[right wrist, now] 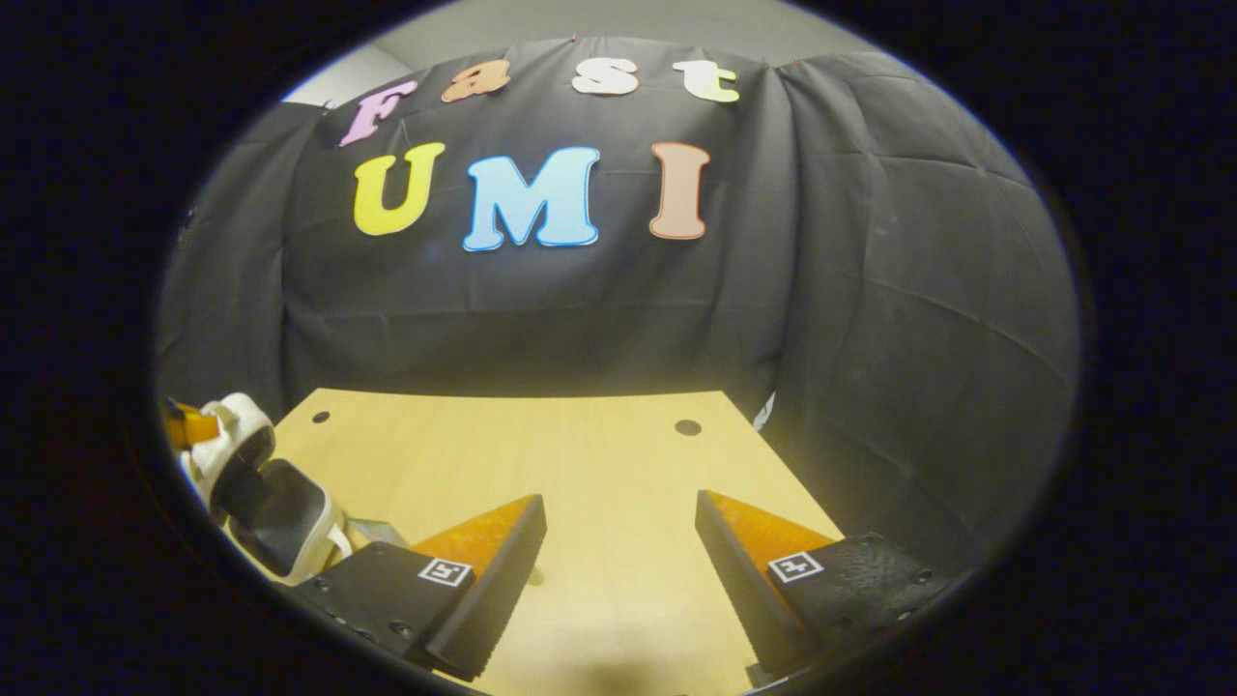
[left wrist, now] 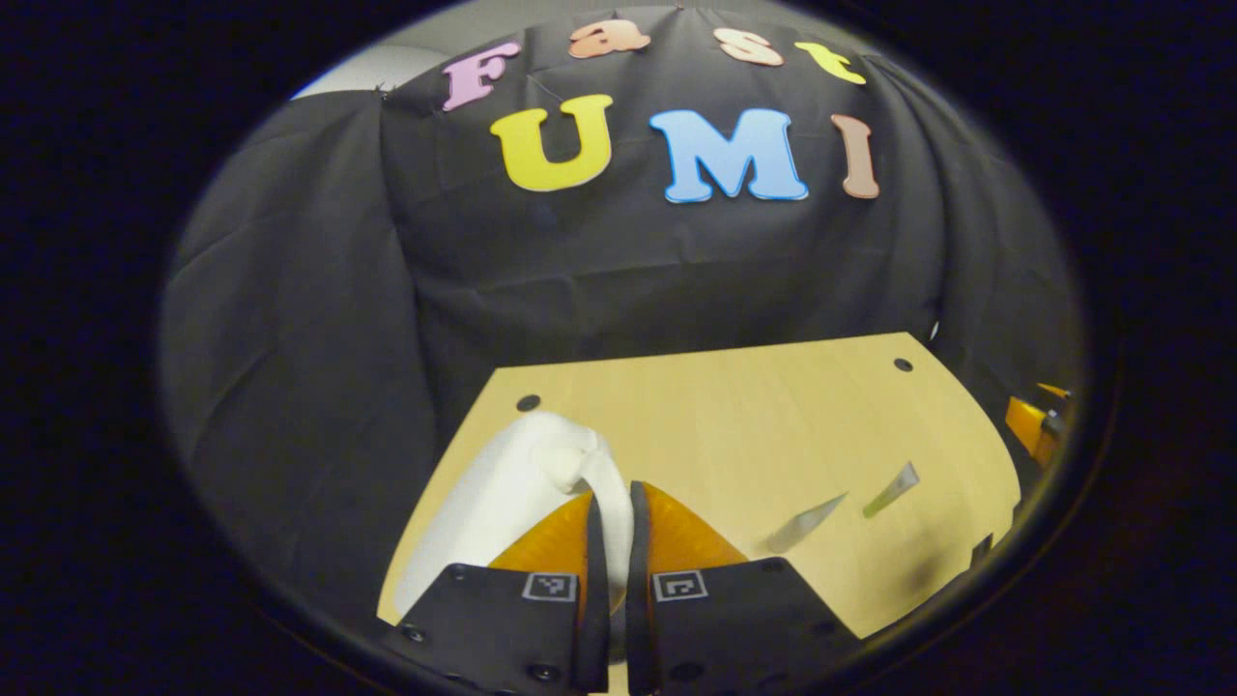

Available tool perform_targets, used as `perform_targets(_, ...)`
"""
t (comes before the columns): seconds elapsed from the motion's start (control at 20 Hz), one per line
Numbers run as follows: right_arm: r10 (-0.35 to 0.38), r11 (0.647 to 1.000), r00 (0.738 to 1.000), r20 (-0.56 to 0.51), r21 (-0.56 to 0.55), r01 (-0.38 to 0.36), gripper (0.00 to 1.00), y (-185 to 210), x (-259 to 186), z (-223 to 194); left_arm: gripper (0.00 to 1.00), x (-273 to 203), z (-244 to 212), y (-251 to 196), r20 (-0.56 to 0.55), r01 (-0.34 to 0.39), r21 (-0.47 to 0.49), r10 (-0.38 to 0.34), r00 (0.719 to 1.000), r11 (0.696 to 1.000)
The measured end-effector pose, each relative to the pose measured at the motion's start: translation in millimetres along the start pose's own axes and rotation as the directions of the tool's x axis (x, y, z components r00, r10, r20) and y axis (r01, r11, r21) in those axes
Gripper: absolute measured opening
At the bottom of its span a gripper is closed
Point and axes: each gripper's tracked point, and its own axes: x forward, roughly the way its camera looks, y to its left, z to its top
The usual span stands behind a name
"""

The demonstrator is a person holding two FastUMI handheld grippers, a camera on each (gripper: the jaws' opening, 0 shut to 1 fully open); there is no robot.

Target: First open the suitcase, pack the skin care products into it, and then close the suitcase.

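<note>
The left gripper point(left wrist: 613, 541) pinches the edge of a white suitcase point(left wrist: 512, 493) lying at the near left of the wooden counter point(left wrist: 734, 416). Farther right lie two blurred tubes point(left wrist: 841, 507). The right gripper point(right wrist: 618, 570) hangs spread above bare counter.

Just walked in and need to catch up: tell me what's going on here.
A person is working with two handheld grippers. The left gripper has its fingers closed on a white curved piece, probably part of the suitcase. The right gripper hangs open over the wooden table, holding nothing. A pale tube and a greenish tube lie loose on the table, not yet packed.
</note>
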Motion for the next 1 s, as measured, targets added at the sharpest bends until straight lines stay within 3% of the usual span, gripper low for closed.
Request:
perform_targets(0.2, 0.009, 0.999, 1.000, -0.007, 0.033, -0.009, 0.95, 7.7, 3.0, -2.8, 0.14, 9.0, 12.2, 89.9, 0.031, -0.052, -0.029, 0.053, 0.998, 0.998)
perform_targets(0.45, -0.032, 0.996, 0.999, -0.041, 0.079, 0.035, 0.95, 0.2, 3.4, -16.9, 0.13, 34.1, 24.0, 196.2, 0.074, -0.191, 0.145, 0.182, 0.981, 0.971)
perform_targets(0.6, -0.051, 0.990, 0.996, -0.070, 0.127, 0.059, 0.95, -1.7, 3.7, -23.1, 0.13, 63.6, 16.4, 252.6, 0.046, -0.250, 0.180, 0.245, 0.968, 0.951)
perform_targets(0.8, -0.086, 0.987, 0.993, -0.084, 0.129, 0.096, 0.95, -4.1, 0.7, -29.6, 0.14, 100.5, -31.6, 327.5, -0.054, -0.347, 0.222, 0.367, 0.929, 0.911)
perform_targets(1.0, -0.110, 0.986, 0.988, -0.106, 0.111, 0.121, 0.95, -2.3, 0.4, -34.7, 0.13, 135.5, -105.7, 389.1, -0.177, -0.384, 0.301, 0.447, 0.877, 0.873)
